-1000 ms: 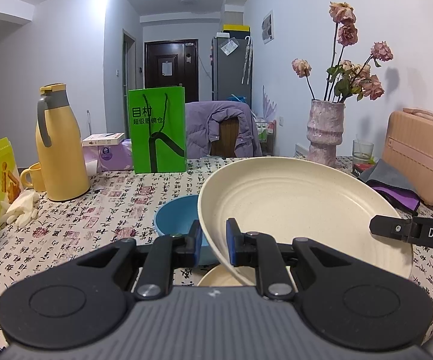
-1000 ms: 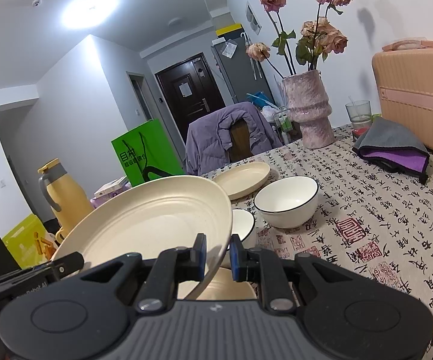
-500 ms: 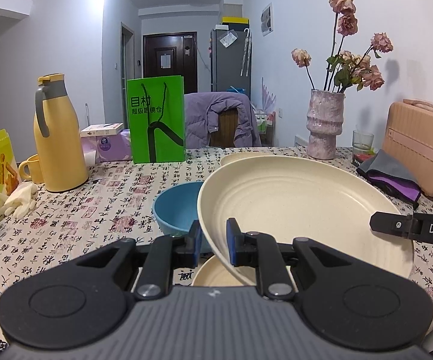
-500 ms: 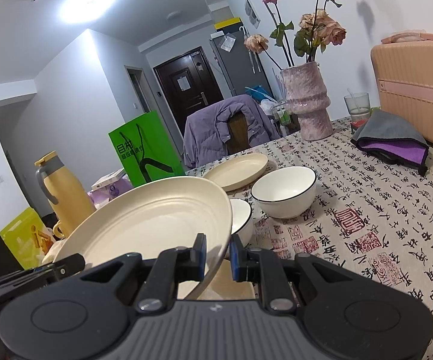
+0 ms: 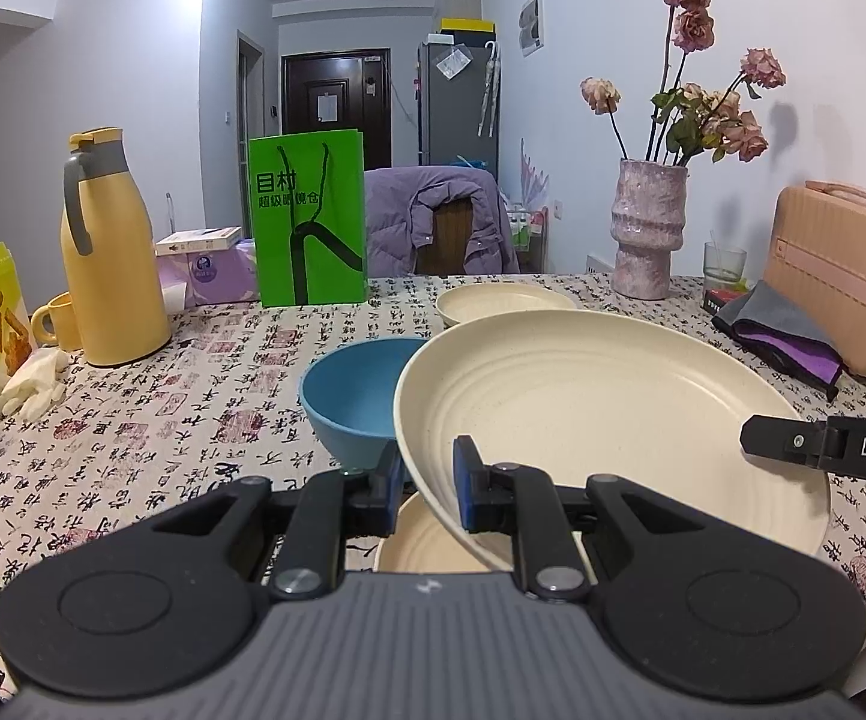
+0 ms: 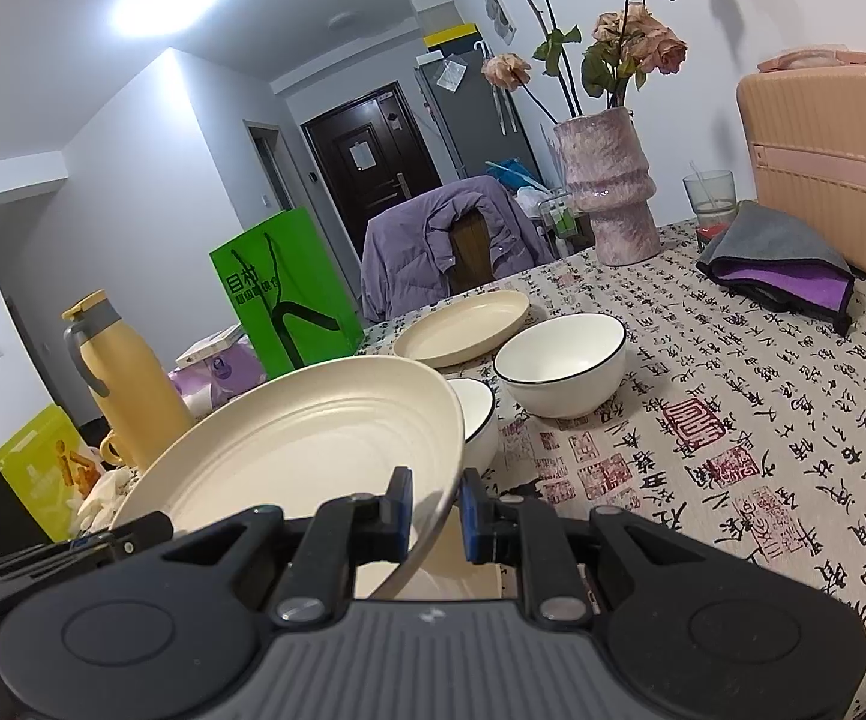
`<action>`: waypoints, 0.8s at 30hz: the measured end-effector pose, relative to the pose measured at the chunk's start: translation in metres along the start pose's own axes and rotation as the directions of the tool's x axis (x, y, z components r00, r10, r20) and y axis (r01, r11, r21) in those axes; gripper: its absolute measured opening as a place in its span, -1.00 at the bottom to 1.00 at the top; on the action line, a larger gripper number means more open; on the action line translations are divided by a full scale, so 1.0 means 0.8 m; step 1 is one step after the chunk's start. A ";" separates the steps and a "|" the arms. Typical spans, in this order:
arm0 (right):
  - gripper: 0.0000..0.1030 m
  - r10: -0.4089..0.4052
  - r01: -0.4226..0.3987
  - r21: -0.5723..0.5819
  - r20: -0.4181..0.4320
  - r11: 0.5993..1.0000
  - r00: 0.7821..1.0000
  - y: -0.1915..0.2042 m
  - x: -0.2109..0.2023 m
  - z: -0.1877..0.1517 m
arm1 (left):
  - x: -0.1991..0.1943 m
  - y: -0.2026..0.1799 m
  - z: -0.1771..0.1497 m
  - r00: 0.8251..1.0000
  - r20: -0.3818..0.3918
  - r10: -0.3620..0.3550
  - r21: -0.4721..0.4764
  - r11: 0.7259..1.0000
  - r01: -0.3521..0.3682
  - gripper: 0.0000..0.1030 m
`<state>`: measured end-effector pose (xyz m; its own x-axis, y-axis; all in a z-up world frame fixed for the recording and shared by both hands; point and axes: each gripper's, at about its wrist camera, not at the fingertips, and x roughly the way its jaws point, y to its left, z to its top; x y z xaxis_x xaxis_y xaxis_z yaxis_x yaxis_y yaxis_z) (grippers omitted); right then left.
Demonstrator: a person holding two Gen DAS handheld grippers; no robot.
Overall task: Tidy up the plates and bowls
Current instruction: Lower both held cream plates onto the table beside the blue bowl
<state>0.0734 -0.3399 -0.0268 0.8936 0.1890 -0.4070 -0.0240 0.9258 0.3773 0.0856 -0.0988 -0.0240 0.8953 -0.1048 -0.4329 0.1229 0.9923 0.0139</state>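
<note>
A large cream plate (image 5: pixel 601 414) is held above a table (image 5: pixel 150 420) covered with a cloth printed in Chinese characters. Two handheld grippers share the load. The left gripper (image 5: pixel 426 480) pinches the plate's near left rim, its blue-padded fingers (image 5: pixel 467 483) narrowed onto the edge. The right gripper (image 6: pixel 436 507) clamps the opposite rim in the same way, fingers narrow and closed on the thin edge. The plate tilts slightly and is clear of the tabletop.

Directly beneath it, another cream plate (image 5: pixel 417 540) rests on the table, partly hidden. Just behind the held plate on the left stands a blue bowl (image 5: pixel 351 402). On the right side sit two white bowls with dark rims: one (image 6: pixel 559 363) in the open, one (image 6: pixel 478 414) half hidden behind the held plate. Farther back lies a third cream plate (image 6: pixel 463 327).

Around the edges of the table are a yellow jug (image 5: pixel 111 252), a green paper bag (image 5: pixel 309 219), a pink vase (image 5: pixel 649 228) of dried roses, a folded grey and purple cloth (image 6: pixel 778 261), and a peach-coloured case (image 6: pixel 829 162). A chair draped with a purple jacket (image 5: pixel 439 222) stands at the far end.
</note>
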 end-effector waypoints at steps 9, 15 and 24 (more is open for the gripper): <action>-0.69 -0.001 0.001 -0.005 -0.019 1.000 1.000 -0.002 0.007 -0.005 | 0.004 0.001 -0.008 1.000 -0.013 0.001 -0.002 1.000 -0.001 -0.66; -0.69 -0.004 0.003 -0.006 -0.025 1.000 1.000 -0.005 0.008 -0.009 | 0.006 0.001 -0.012 1.000 -0.020 -0.002 0.001 1.000 0.002 -0.66; -0.69 -0.006 0.005 -0.015 -0.053 1.000 0.999 -0.005 0.016 -0.017 | 0.011 0.003 -0.021 0.999 -0.039 0.007 0.001 1.000 -0.007 -0.66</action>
<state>0.0788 -0.3369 -0.0452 0.8689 0.2005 -0.4525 -0.0263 0.9317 0.3623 0.0865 -0.0964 -0.0428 0.8787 -0.0949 -0.4679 0.1166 0.9930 0.0176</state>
